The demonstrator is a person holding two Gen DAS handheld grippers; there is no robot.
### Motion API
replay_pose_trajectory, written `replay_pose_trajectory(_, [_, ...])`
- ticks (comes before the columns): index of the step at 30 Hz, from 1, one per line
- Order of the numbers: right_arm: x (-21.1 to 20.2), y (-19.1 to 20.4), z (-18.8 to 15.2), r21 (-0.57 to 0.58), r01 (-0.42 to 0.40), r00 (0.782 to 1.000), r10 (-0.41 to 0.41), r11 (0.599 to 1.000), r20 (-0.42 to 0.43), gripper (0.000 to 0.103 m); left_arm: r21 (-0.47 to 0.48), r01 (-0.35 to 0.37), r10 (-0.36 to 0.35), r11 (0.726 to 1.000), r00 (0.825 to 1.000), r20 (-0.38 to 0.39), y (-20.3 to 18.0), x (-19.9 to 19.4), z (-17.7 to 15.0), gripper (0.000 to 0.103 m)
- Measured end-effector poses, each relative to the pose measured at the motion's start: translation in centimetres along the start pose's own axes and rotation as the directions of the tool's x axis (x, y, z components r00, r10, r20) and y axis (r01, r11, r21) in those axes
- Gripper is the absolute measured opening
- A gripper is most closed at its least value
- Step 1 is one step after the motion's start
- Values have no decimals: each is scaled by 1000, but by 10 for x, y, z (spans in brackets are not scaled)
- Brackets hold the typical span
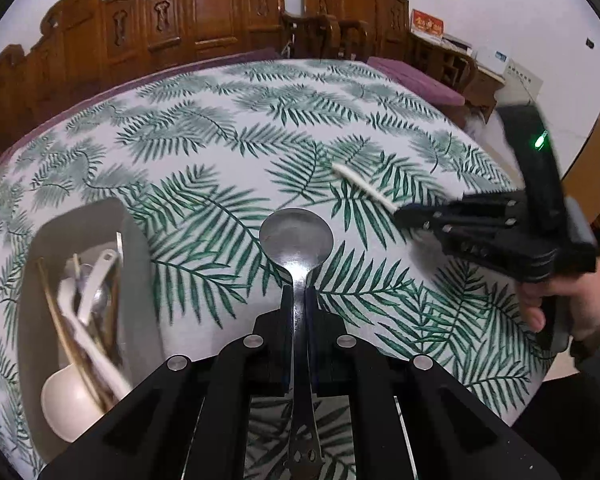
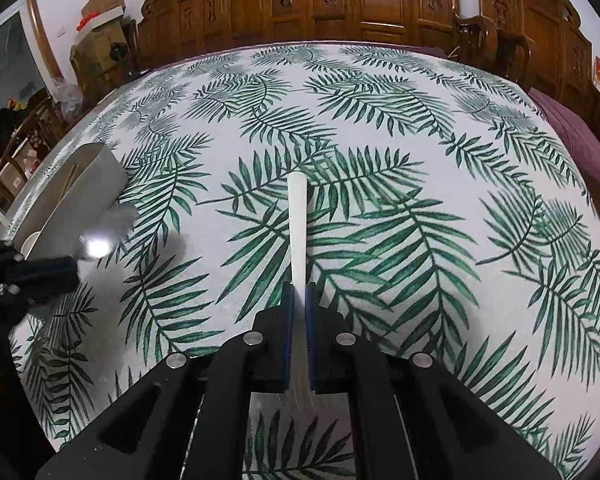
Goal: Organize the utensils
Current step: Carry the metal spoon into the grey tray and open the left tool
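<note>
Table, round and covered in a palm-leaf cloth, carries one grey bin at about nine o'clock from the left gripper. Bin contents: white ladles, a metal utensil and chopsticks, lying lengthwise along its trough; exact count cannot be told through the blur.

Left gripper: jaws narrowed hard onto the neck of a metal spoon. Spoon's long axis runs straight out along the fingers, bowl toward twelve o'clock, handle end trailing back under the gripper toward six. Spoon appears clear of the cloth. Left hand is the nearer of the two to the bin; judged next move is a swing toward nine o'clock, with the spoon turned to match the bin's long side.

Right gripper: jaws likewise narrowed, clamping a white handle that projects toward twelve o'clock; its other end is hidden behind the fingers. From this gripper the bin lies at about ten o'clock, well apart, with the left gripper between.
</note>
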State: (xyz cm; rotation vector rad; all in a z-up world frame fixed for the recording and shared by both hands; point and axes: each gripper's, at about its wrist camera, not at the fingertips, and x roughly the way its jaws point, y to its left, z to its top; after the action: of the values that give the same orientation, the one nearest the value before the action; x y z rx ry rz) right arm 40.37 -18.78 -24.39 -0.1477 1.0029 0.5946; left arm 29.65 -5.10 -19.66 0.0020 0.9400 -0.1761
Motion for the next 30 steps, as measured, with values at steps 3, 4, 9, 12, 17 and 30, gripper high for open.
replay_pose_trajectory(3, [-1, 0, -2, 19, 5, 1000, -4, 1000, -6, 7, -6, -1, 2, 1000, 1000, 26, 3, -16, 1, 5])
replay_pose_trajectory(4, [-1, 1, -1, 22, 9, 1000, -9, 1000, -9, 7, -7, -1, 1, 1000, 999, 32, 4, -21, 1, 5])
replay_pose_trajectory(9, [-12, 8, 2, 20, 34, 999, -34, 999, -15, 7, -16, -8, 10, 1000, 997, 75, 15, -50, 5, 5])
replay_pose_trajectory(12, [-26, 15, 5, 16, 35, 999, -35, 999, -6, 7, -22, -14, 16, 1000, 995, 100, 23, -65, 8, 5])
replay_pose_trajectory(17, [-54, 32, 5, -1, 35, 999, -35, 999, 27, 7, -49, -17, 23, 999, 991, 134, 42, -84, 12, 5])
replay_pose_trajectory(30, [-90, 76, 5, -57, 32, 997, -27, 998, 76, 7, -146, -33, 60, 989, 981, 184, 91, -111, 18, 5])
